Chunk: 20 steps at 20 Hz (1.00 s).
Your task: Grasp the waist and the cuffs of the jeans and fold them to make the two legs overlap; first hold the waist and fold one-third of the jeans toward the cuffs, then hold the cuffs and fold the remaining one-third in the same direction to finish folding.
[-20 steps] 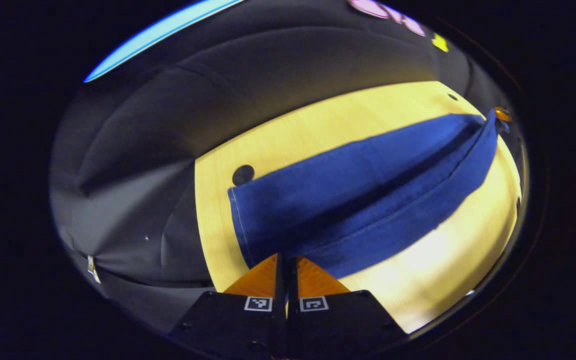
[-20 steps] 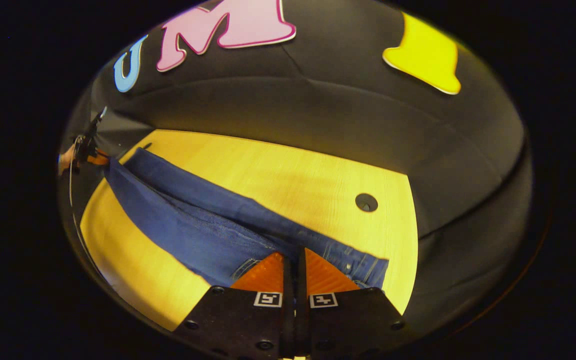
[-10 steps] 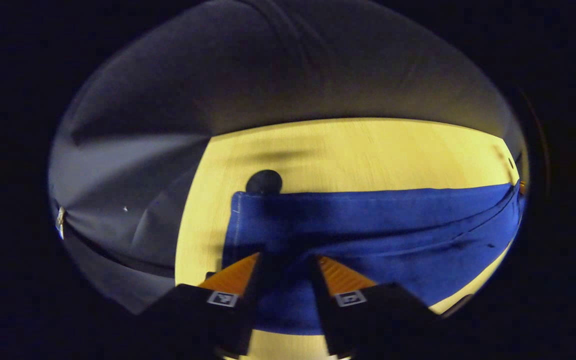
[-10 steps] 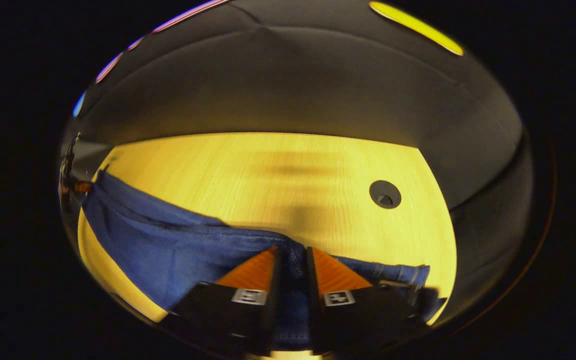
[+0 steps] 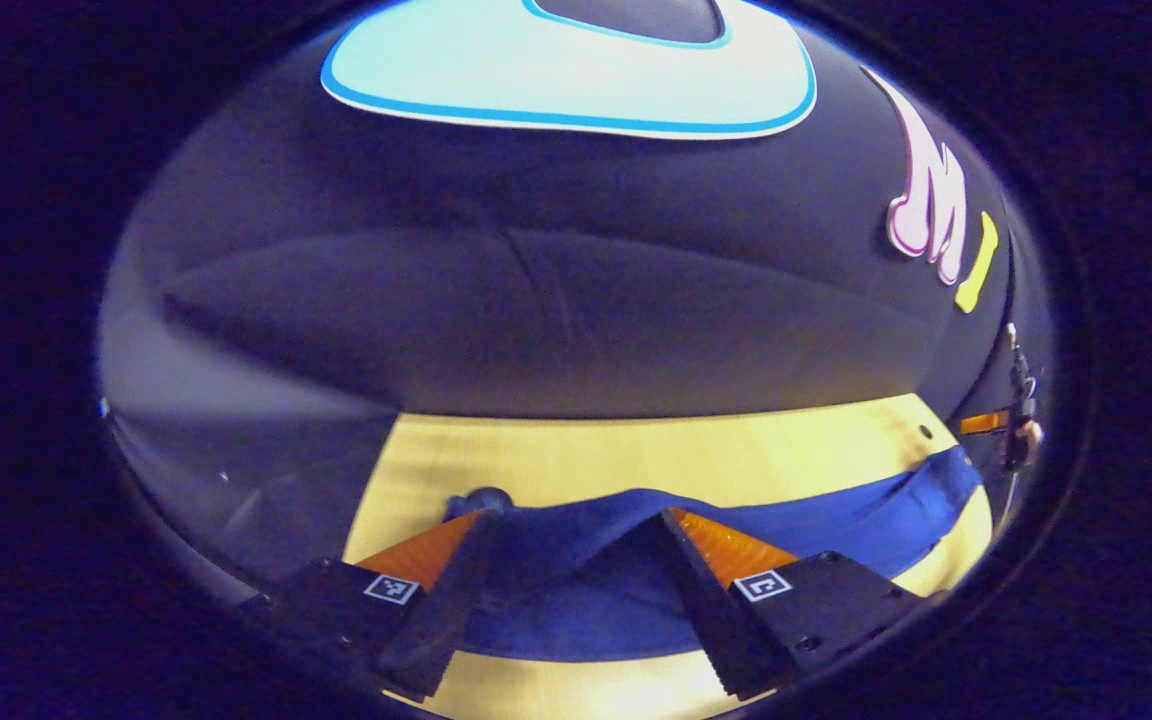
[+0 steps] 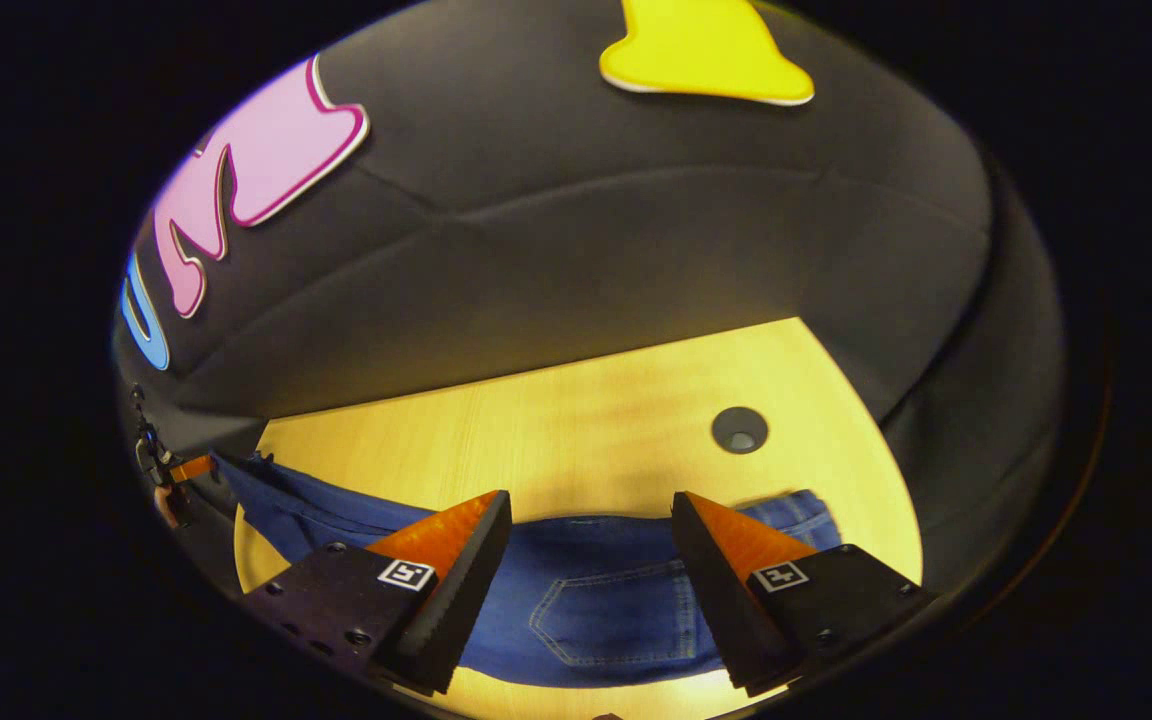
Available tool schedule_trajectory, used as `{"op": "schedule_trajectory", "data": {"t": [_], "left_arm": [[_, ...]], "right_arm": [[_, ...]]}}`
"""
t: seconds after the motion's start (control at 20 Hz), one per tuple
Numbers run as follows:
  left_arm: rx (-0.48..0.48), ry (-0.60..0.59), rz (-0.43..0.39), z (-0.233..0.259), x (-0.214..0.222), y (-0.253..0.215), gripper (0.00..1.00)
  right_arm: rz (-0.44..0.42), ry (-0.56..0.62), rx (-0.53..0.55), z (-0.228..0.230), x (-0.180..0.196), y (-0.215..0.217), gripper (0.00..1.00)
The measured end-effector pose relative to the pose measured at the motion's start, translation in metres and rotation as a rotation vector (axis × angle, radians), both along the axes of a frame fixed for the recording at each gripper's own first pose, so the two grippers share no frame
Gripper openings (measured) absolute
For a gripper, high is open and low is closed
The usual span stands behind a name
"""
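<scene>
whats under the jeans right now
The jeans lie flat on the light wooden table, which shows around them. Whatever the denim covers, including any lower layer, stays hidden.

The left gripper (image 5: 576,540) has its fingers spread wide. The right gripper (image 6: 591,520) is likewise agape, both angled low.

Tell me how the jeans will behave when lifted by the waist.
The jeans will probably drape and sag: they lie limp with a soft hump at the cuff end. Denim looks thick, so likely heavyish. Its rough weave should hold in the ridged jaws.
</scene>
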State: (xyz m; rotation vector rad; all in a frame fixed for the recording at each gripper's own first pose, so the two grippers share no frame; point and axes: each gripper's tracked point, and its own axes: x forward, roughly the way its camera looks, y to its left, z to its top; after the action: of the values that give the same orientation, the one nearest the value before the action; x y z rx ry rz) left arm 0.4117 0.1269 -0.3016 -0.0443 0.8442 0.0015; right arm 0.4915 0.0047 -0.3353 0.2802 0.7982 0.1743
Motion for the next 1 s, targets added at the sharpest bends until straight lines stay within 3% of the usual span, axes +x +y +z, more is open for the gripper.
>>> {"op": "schedule_trajectory", "data": {"t": [0.1,0.25,0.35,0.5,0.65,0.85,1.0], "left_arm": [[0.096,0.032,0.040,0.002,-0.005,0.008,0.99],[0.156,-0.086,0.068,0.039,0.006,0.011,0.98],[0.282,-0.124,0.090,0.061,0.007,0.020,0.98],[0.277,-0.148,0.048,0.092,-0.009,0.000,0.99],[0.253,-0.179,0.000,0.105,-0.037,-0.018,0.98],[0.244,-0.135,-0.044,0.088,-0.065,-0.035,0.98],[0.256,-0.090,-0.059,0.072,-0.078,-0.041,0.98]], "right_arm": [[-0.001,-0.021,-0.040,0.011,-0.013,-0.017,0.99],[0.013,-0.025,-0.064,0.021,-0.039,-0.029,0.99],[-0.035,0.000,-0.043,0.018,-0.058,-0.044,0.99],[-0.207,0.083,0.053,-0.002,-0.090,-0.073,0.99],[-0.374,0.214,0.109,-0.054,-0.124,-0.106,0.99],[-0.590,0.333,0.244,-0.111,-0.123,-0.119,0.99],[-0.659,0.379,0.241,-0.126,-0.118,-0.128,0.99]]}}
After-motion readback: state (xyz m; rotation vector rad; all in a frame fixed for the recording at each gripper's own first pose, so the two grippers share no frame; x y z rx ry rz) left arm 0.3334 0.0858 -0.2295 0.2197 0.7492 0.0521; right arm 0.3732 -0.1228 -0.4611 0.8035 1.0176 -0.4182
